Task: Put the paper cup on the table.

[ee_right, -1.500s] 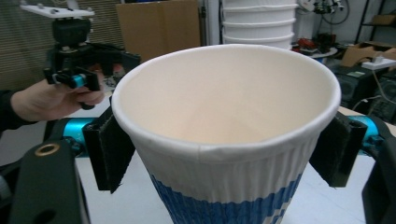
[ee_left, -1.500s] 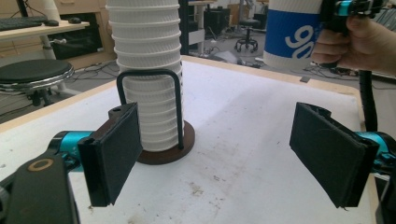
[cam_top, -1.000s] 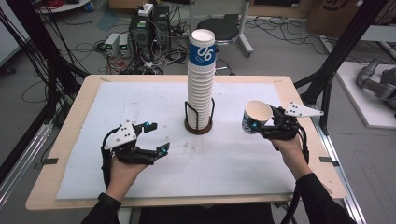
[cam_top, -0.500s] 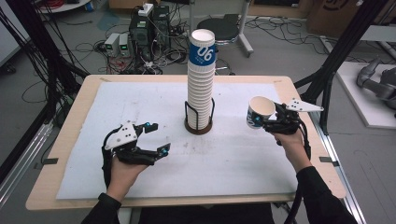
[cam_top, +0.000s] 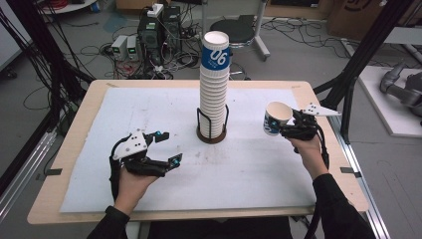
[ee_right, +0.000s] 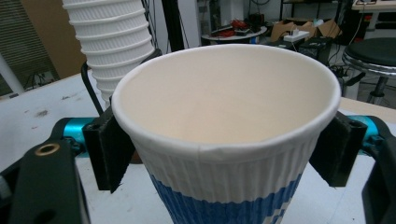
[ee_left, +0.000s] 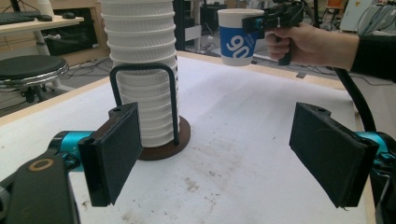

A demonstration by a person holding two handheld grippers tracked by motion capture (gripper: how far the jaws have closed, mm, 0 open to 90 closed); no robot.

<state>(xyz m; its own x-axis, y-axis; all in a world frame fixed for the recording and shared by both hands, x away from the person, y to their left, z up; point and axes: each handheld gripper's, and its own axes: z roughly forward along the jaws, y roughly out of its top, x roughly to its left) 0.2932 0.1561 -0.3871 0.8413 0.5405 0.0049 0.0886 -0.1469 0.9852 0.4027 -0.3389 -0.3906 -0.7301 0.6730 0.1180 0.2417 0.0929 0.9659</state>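
A tall stack of white paper cups [cam_top: 214, 84] with a blue "06" band on top stands in a dark wire holder [cam_top: 212, 132] at the table's middle. My right gripper [cam_top: 283, 125] is shut on a single blue-and-white cup [cam_top: 275, 118], held upright above the table at the right; its pads press both sides under the rim [ee_right: 224, 116]. That held cup [ee_left: 238, 35] also shows far off in the left gripper view. My left gripper [cam_top: 166, 148] rests low at the front left, open, nothing between its pads [ee_left: 112, 149].
A white mat [cam_top: 149, 114] covers the wooden table [cam_top: 74, 149]. Black frame posts [cam_top: 363, 55] rise at the right, and cables and boxes [cam_top: 149, 35] lie on the floor behind. A stool [cam_top: 239, 27] stands beyond the far edge.
My right gripper has carried the cup a little to the right and slightly lower, away from the stack. The left gripper has stayed in place.
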